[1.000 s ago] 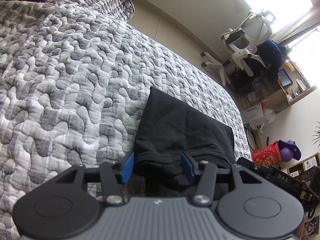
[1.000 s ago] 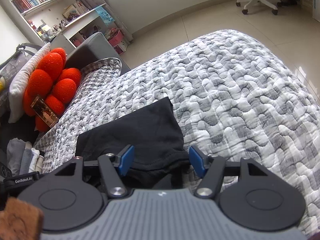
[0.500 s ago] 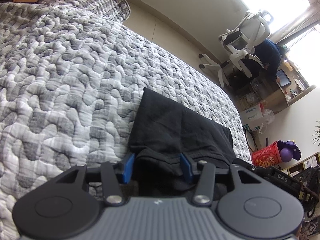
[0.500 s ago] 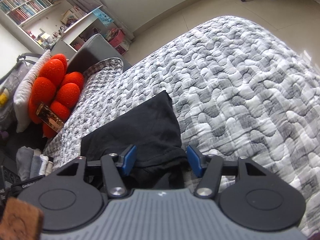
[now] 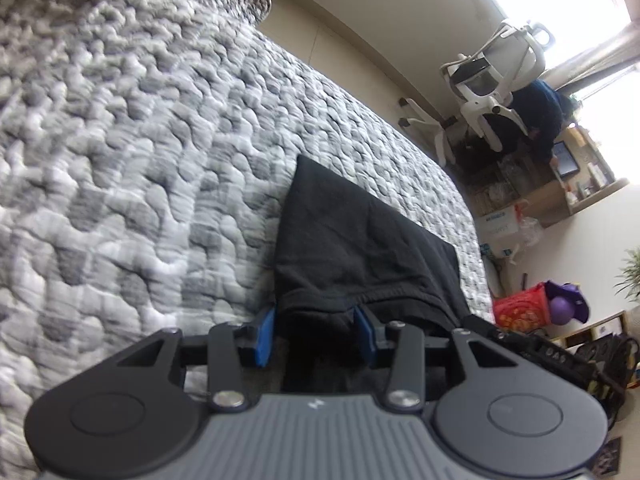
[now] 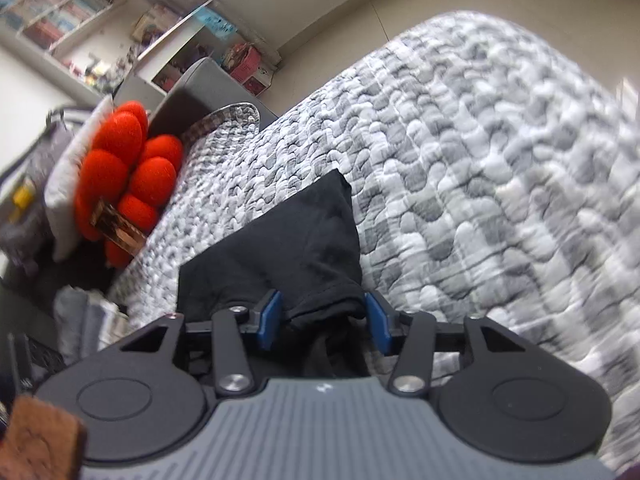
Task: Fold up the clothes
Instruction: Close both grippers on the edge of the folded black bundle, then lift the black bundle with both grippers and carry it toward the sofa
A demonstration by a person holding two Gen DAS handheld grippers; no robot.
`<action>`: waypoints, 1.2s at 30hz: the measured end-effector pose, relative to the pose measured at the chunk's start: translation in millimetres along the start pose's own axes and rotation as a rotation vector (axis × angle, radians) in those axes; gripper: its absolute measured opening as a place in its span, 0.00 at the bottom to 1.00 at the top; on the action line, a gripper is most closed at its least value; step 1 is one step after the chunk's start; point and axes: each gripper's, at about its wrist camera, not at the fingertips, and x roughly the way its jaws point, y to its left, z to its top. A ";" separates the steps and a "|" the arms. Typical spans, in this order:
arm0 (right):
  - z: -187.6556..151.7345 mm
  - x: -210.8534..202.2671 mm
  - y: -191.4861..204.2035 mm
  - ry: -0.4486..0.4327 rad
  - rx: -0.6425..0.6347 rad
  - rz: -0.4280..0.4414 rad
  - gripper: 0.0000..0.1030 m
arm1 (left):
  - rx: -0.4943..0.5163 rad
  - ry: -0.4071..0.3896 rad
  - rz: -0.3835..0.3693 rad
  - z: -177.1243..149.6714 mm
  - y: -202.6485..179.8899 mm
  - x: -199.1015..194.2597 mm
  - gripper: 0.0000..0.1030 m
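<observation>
A folded black garment (image 5: 352,248) lies on the grey quilted bedspread (image 5: 140,160), its long axis running from 6 o'clock up toward 12, with a pointed corner at the far end. The left gripper (image 5: 316,330) and right gripper (image 6: 323,318) have each just been closing around its near hem; whether the 2 pairs of blue pads (image 5: 264,334) already pinch the cloth I cannot tell.

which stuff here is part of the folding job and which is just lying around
In the job:
- black garment, near edge between both grippers' blue pads
- left gripper, jaws just closing
- right gripper, jaws just closing
- quilt it lies on

Lying about:
- red cushion
- office chair
- red bag
- bookshelf
</observation>
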 end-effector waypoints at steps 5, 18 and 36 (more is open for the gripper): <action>-4.9 8.1 -1.0 0.000 -0.036 0.030 0.51 | -0.037 -0.015 -0.048 1.2 2.2 7.6 0.40; -10.2 10.0 16.0 -0.081 -0.043 0.080 0.27 | -0.077 -0.153 -0.084 -10.0 -5.7 -6.8 0.17; -16.3 10.6 37.4 -0.003 -0.063 0.054 0.29 | 0.042 -0.084 0.071 -21.8 -4.5 -28.1 0.35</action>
